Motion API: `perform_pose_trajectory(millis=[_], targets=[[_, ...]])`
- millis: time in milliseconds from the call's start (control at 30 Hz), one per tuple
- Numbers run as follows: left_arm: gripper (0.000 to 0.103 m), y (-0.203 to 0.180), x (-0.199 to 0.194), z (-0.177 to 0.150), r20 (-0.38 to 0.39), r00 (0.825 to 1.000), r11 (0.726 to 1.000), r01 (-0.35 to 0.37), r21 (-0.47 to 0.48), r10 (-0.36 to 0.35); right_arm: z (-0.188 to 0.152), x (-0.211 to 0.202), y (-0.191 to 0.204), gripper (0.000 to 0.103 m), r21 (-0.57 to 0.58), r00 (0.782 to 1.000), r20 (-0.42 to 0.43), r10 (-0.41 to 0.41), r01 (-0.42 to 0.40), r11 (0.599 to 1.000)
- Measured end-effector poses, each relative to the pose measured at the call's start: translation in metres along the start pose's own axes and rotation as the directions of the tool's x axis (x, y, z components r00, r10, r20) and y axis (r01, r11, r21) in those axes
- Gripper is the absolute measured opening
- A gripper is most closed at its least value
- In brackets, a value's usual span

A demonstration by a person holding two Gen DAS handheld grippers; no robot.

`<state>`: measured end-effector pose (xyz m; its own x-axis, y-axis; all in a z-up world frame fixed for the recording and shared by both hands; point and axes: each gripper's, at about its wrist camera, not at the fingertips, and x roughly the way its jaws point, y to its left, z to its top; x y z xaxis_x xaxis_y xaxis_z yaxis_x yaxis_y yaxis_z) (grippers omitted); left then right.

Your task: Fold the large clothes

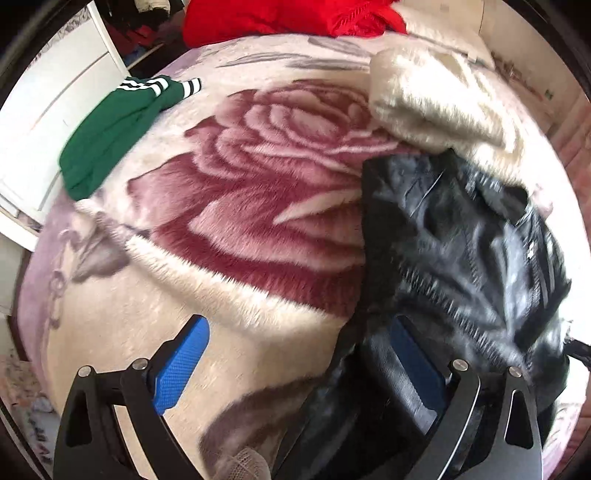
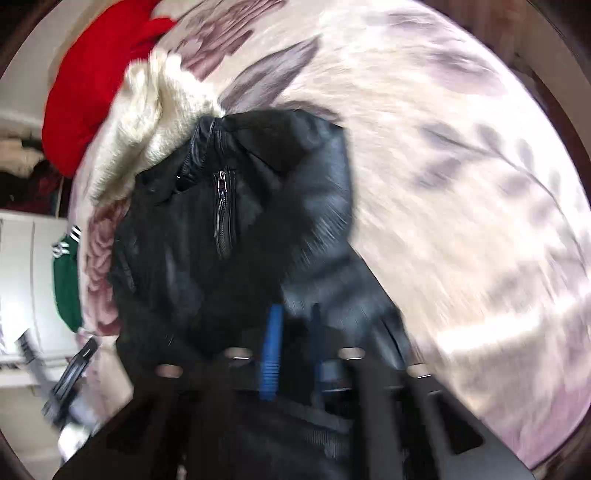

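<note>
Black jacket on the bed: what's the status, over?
Right gripper shut on black jacket. Left gripper open, jacket edge against one pad. Cream fluffy garment touching the jacket's far end.

Left gripper (image 1: 295, 365) jaws spread wide — right gripper (image 2: 291, 354) jaws pinched together.

left gripper (image 1: 295, 362) jaws wide apart | black jacket (image 1: 461, 251) against right jaw | rose blanket (image 1: 258, 206) beneath

Bed under rose-print plush blanket (image 1: 258, 206). Black jacket (image 1: 461, 251) bunched on it at the right finger; cream fuzzy garment (image 1: 424, 99) beyond that. Green striped-cuff top (image 1: 110, 136) far left of the fingers, red garment (image 1: 280, 16) at far edge.
</note>
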<state>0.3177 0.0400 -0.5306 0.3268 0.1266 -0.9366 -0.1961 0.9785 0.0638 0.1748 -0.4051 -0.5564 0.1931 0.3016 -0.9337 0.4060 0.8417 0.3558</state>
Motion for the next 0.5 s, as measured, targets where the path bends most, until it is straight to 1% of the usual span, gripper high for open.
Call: perform_pose_trajectory(millis=[33,67,100,133,167,200,233,300,333,367,433,467,500], targets=[[0.101,-0.002,-0.001,-0.005,-0.01,1.0,1.0,-0.011,-0.004,0.011,0.012,0.028,0.002,0.01,-0.029,0.997,-0.068,-0.042,0.04,0.999],[0.101,-0.006,-0.003,-0.009,-0.014,1.0,1.0,-0.018,-0.009,0.018,0.021,0.049,0.0,0.01,-0.047,0.989,-0.13,-0.076,0.07,0.996],[0.101,-0.008,-0.006,-0.011,-0.013,1.0,1.0,-0.025,-0.011,0.025,0.023,0.065,-0.002,0.01,-0.057,0.98,-0.182,-0.081,0.072,0.996],[0.101,-0.012,-0.011,-0.015,-0.006,0.999,0.999,-0.034,-0.012,0.034,0.026,0.069,-0.002,0.01,-0.062,0.978,-0.197,-0.071,0.059,0.996],[0.101,-0.019,-0.02,-0.02,0.005,0.999,0.999,-0.042,-0.01,0.042,0.03,0.065,-0.002,0.011,-0.064,0.975,-0.22,-0.04,0.026,0.998],[0.101,-0.026,-0.027,-0.025,0.013,0.999,0.999,-0.053,-0.01,0.053,0.034,0.057,-0.004,0.012,-0.058,0.972,-0.235,0.0,-0.014,0.998],[0.101,-0.033,-0.035,-0.031,0.018,0.998,0.998,-0.066,-0.01,0.066,0.041,0.038,-0.016,0.012,-0.037,0.968,-0.239,0.075,-0.086,0.996],[0.101,-0.047,-0.051,-0.05,0.012,0.996,0.995,-0.092,-0.026,0.092,0.053,0.006,-0.041,0.03,0.019,0.96,-0.216,0.177,-0.177,0.984],[0.101,-0.056,-0.06,-0.063,0.002,0.994,0.993,-0.111,-0.048,0.111,0.065,-0.009,-0.06,0.05,0.048,0.956,-0.202,0.213,-0.207,0.977],[0.101,-0.062,-0.064,-0.071,-0.008,0.992,0.99,-0.127,-0.064,0.127,0.076,-0.016,-0.073,0.063,0.063,0.952,-0.195,0.237,-0.229,0.971],[0.101,-0.074,-0.071,-0.095,-0.036,0.984,0.978,-0.175,-0.118,0.172,0.108,-0.016,-0.1,0.063,0.09,0.941,-0.192,0.278,-0.266,0.96],[0.101,-0.079,-0.07,-0.102,-0.048,0.979,0.971,-0.201,-0.129,0.197,0.126,-0.009,-0.109,0.063,0.105,0.933,-0.2,0.299,-0.284,0.953],[0.101,-0.084,-0.068,-0.112,-0.07,0.97,0.961,-0.24,-0.139,0.232,0.143,0.002,-0.117,0.063,0.121,0.923,-0.211,0.322,-0.303,0.945]])
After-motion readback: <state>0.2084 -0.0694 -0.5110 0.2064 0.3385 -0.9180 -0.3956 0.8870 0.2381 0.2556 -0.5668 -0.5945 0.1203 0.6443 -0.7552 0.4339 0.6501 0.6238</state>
